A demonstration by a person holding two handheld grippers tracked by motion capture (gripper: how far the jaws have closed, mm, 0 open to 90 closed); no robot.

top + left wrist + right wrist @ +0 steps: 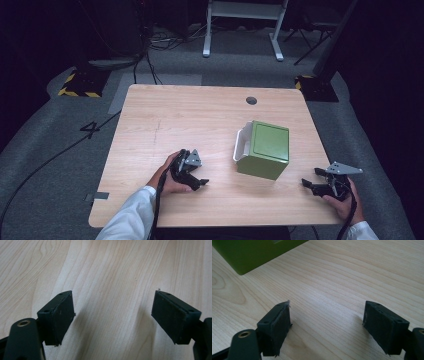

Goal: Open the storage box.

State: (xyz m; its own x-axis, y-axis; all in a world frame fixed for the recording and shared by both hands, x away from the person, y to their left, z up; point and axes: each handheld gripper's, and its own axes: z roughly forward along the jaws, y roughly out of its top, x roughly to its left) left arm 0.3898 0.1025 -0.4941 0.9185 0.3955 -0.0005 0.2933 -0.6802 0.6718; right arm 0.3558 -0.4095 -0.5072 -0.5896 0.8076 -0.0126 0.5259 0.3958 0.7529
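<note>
From the high view I see a green box (pixel 264 149) with a white inner rim, on its side on the table (pixel 170 115), between my left gripper (pixel 192 176) and right gripper (pixel 316 181), nearer the right.

Left gripper view: my jaws are spread over bare wood.

Right gripper view: my jaws are spread and empty; the green box (pixel 254 252) lies ahead and to their left, apart.

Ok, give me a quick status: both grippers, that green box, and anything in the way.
Left gripper open, empty, low over the table. Right gripper open, empty, near the front right corner. Green box on its side between them, untouched. Nothing in the way.
</note>
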